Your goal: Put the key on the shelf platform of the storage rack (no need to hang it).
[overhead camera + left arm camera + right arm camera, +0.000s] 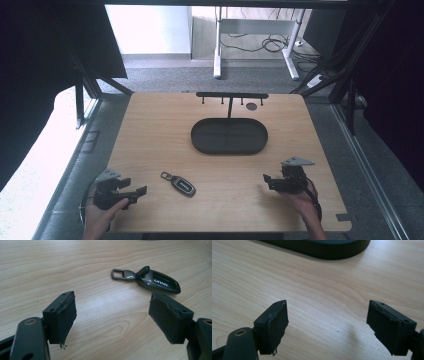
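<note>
We see the left gripper spread wide, the key fob just beyond it. Our right gripper gapes empty; the tray is cut off above.

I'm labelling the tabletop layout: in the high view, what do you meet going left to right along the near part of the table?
left gripper → car key fob → right gripper

In the right gripper view the top edge is cutting off the black tray, leaving its inside hidden.
</note>
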{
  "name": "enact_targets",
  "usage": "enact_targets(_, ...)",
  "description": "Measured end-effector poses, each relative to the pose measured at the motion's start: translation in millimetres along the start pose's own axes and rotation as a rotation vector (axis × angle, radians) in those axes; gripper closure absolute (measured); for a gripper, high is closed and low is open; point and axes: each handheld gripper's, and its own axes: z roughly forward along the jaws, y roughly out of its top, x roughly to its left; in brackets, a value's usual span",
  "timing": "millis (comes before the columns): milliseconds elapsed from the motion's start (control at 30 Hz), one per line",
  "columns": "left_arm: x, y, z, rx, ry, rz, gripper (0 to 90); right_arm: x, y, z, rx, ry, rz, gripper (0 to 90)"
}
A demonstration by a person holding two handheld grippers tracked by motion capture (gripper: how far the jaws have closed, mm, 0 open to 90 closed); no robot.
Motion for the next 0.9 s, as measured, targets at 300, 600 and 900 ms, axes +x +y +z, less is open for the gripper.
enact_targets(300,-2.5,0.5,-1.6,-0.007,-0.001,0.004,22.2,3.9,3.1,-7.4,-0.003,0.042,-0.006,20.4)
enact_targets(600,-2.3,0.5,-2.1,-0.011,0.002,-0.001,22.2,6.0,9.3,-14.0,-0.020,0.063,0.005,22.9)
enact_targets(900,2.2,0.0,1.7,0.001,0.017,-0.011,22.5,18.3,29.6,-24.1,0.015,0.077,-0.081,26.6)
